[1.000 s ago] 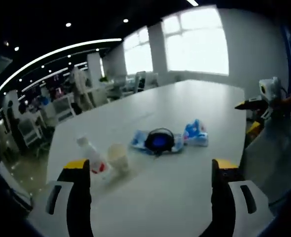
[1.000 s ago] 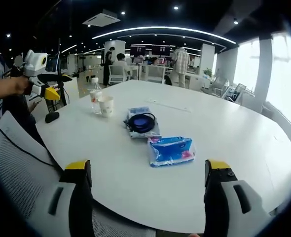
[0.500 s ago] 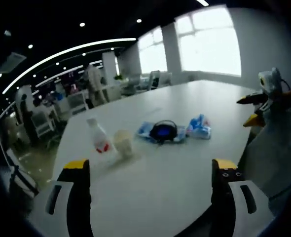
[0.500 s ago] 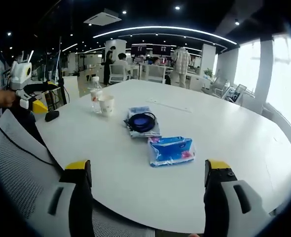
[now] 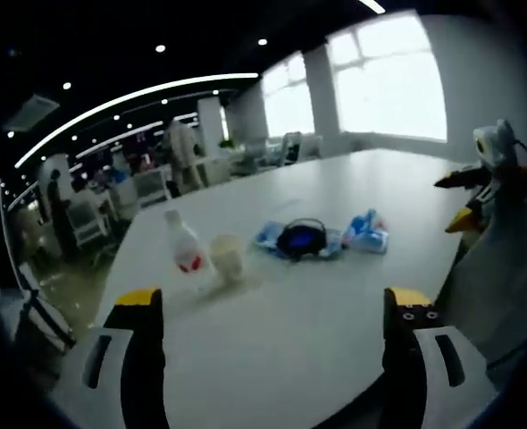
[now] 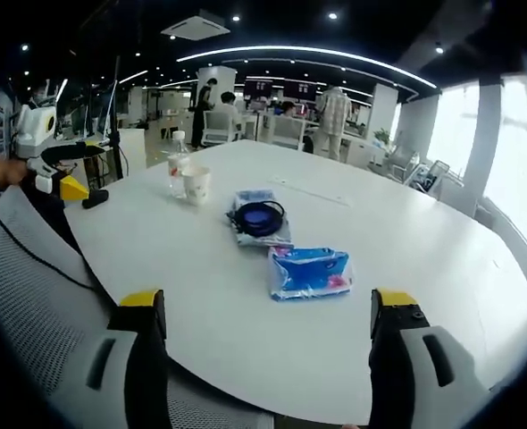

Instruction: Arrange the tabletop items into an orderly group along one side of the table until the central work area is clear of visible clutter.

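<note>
Both grippers empty, jaws spread wide, hovering off the table (image 6: 442, 259) edge; nothing touched yet.

Right gripper (image 6: 262, 326): blue tissue pack (image 6: 308, 272) lies straight ahead and slightly right of its centreline, the nearest item to it, long axis running across the jaws. Coiled black cable on a blue pouch (image 6: 260, 221) sits just beyond it, ahead-left. Paper cup (image 6: 195, 184) and plastic bottle (image 6: 176, 168) stand farther ahead-left, just beside each other.

Left gripper (image 5: 272, 322): order flips. Bottle (image 5: 185, 251) and cup (image 5: 228, 257) are ahead-left and nearest; cable and pouch (image 5: 301, 239) ahead, tissue pack (image 5: 365, 232) ahead-right and farthest.

Judgement: the 4 items form 1 loose row; right takes the tissue pack, left takes the bottle and cup.

Unclear: left gripper view is blurred, so whether bottle and cup touch can't be told. Cable hides most of the pouch. A small dark object (image 6: 95, 197) near the table edge, far left of the right gripper, can't be identified.
</note>
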A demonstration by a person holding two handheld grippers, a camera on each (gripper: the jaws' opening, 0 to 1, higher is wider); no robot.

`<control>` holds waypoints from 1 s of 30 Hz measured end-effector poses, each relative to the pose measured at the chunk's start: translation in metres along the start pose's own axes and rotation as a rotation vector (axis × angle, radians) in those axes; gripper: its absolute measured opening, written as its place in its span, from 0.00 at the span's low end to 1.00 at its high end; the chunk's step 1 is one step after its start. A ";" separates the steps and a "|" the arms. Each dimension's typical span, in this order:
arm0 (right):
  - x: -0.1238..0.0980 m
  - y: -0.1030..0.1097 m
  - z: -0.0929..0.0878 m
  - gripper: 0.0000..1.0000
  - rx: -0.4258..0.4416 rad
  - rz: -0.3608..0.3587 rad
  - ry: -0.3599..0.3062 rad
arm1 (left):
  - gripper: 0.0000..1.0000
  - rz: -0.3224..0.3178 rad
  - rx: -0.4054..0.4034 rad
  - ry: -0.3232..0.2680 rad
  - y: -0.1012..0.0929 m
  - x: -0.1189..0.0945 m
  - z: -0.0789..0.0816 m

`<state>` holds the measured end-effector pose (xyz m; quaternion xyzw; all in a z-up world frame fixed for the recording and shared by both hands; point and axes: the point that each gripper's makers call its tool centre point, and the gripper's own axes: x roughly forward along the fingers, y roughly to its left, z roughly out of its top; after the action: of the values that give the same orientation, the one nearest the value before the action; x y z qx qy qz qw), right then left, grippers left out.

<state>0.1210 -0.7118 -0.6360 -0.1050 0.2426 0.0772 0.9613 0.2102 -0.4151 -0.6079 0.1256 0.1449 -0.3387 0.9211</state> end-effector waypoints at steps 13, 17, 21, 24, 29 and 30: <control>-0.001 0.004 0.001 0.94 -0.039 0.022 0.017 | 1.00 -0.078 0.004 -0.011 -0.015 0.003 0.001; -0.001 0.006 0.001 0.94 -0.062 0.039 0.030 | 1.00 -0.076 0.019 0.006 -0.016 0.003 -0.002; 0.000 0.005 0.006 0.94 -0.087 0.051 0.034 | 1.00 -0.069 0.023 0.003 -0.015 0.003 -0.001; 0.004 0.004 0.014 0.94 -0.106 0.065 0.025 | 1.00 -0.067 0.023 0.008 -0.014 0.003 -0.002; 0.014 0.006 0.025 0.93 -0.139 0.098 0.014 | 1.00 -0.072 0.033 0.024 -0.016 0.004 -0.005; 0.017 0.006 0.026 0.93 -0.142 0.104 0.017 | 1.00 -0.072 0.033 0.025 -0.015 0.004 -0.005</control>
<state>0.1462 -0.6983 -0.6222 -0.1609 0.2497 0.1432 0.9441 0.2019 -0.4268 -0.6162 0.1396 0.1555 -0.3724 0.9042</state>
